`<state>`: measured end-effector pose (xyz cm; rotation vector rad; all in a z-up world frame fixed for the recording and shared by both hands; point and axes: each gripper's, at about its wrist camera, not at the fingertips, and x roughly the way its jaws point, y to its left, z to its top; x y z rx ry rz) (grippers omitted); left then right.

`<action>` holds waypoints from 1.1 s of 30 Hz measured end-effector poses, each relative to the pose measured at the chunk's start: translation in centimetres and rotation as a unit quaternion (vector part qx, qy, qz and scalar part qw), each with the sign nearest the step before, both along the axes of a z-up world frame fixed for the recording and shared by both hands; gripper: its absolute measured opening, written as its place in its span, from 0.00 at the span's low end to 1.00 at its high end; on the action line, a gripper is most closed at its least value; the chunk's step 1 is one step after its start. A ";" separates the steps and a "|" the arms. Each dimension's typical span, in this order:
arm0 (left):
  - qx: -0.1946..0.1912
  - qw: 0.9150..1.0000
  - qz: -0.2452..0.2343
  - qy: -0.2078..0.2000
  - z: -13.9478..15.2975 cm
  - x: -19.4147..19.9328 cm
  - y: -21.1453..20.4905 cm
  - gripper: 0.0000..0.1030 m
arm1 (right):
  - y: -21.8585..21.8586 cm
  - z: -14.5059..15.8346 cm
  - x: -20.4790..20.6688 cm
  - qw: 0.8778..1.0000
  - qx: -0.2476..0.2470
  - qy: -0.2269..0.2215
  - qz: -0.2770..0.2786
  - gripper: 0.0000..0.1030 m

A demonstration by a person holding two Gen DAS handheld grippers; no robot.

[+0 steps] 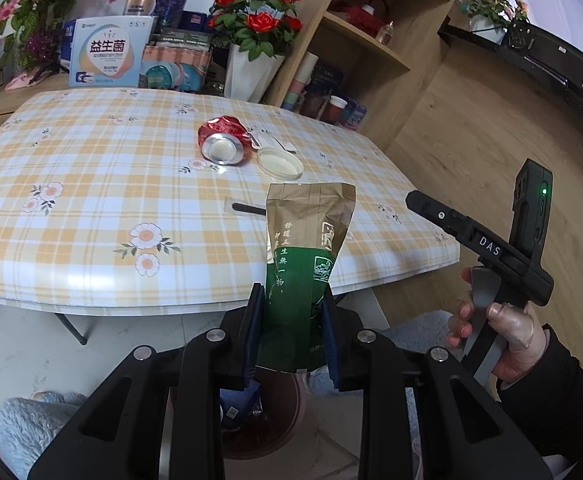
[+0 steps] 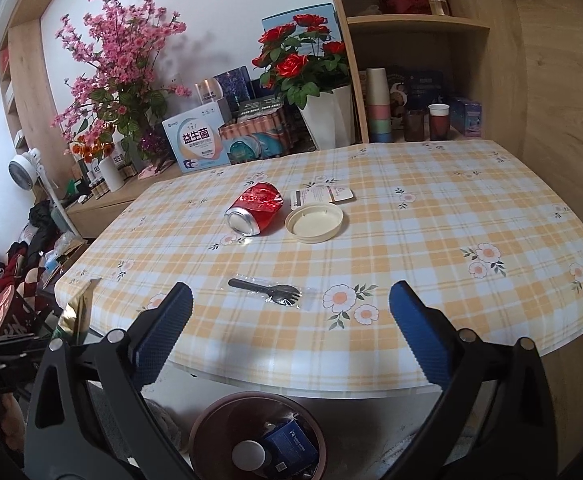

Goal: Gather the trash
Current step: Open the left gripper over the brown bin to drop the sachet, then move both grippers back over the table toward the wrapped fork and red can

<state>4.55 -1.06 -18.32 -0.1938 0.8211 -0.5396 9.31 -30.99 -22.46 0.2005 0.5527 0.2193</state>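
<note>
The left gripper (image 1: 291,336) pinches a green-and-gold pouch (image 1: 307,248) upright, directly over a brown bin (image 2: 257,436) on the floor just off the table's near edge; a blue box (image 2: 289,446) already lies inside. The right gripper (image 2: 291,320) is spread wide with nothing between its pads. On the checked tablecloth (image 2: 451,220), a wrapped black fork (image 2: 269,291) lies near the near edge. Toward the middle sit a crushed red can (image 2: 253,208) and a cream lid (image 2: 314,223), a paper tag (image 2: 323,194) behind them. Flower pots and boxes line the far edge.
</note>
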 end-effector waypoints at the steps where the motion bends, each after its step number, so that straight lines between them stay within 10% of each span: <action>1: 0.002 1.000 -0.001 0.002 -0.1 0.1 -0.2 0.26 | 0.0 0.0 -0.1 1.000 0.000 0.000 -0.001 0.94; 10: -0.003 0.999 -0.018 0.026 -1.4 0.5 -1.2 0.33 | -1.1 -0.5 -0.2 1.000 0.007 0.005 -0.016 0.94; 18: 0.002 0.999 -0.027 0.023 -1.2 0.2 -1.4 0.68 | -1.0 -0.6 -0.2 1.000 0.009 0.007 -0.016 0.94; 24: 0.033 0.999 0.034 -0.001 -0.7 0.3 0.0 0.90 | -0.9 -0.7 -0.1 1.000 0.006 0.008 -0.017 0.94; 33: 0.054 0.992 0.117 -0.006 -0.9 1.1 3.6 0.94 | -0.7 -1.2 0.0 1.000 -0.011 0.015 -0.019 0.94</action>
